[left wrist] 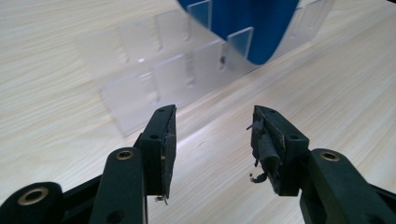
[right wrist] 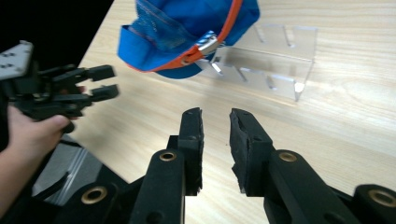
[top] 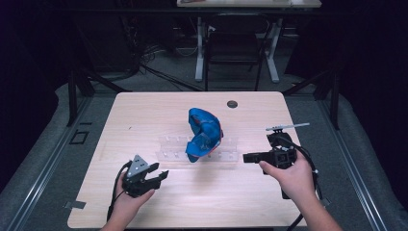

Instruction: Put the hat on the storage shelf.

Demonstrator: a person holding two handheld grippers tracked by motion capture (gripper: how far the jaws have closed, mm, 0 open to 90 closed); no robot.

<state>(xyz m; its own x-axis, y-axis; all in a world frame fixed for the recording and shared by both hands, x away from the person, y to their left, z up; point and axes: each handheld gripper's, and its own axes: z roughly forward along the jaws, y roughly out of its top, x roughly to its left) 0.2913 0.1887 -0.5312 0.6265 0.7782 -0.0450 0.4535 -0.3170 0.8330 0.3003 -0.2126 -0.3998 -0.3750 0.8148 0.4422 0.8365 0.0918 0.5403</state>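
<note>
A: Where does the blue cap sit?

B: Propped on the clear acrylic rack, near the middle of the wooden table. In the high view it stands on edge, its long axis running from the rack's front left up and back toward the table's far side. The orange trim and metal buckle face the right gripper's camera.

A: And the grippers?

B: The left gripper hovers over the table in front of the rack's left end, jaws spread with only bare wood between them. The right gripper lies level at the rack's right end, pointing left toward the cap, jaws parted and holding nothing. Neither touches the cap.

A: Anything in the way?

B: The rack's slotted dividers stand between the left gripper and the cap. A dark round grommet sits well behind, near the far edge.
</note>
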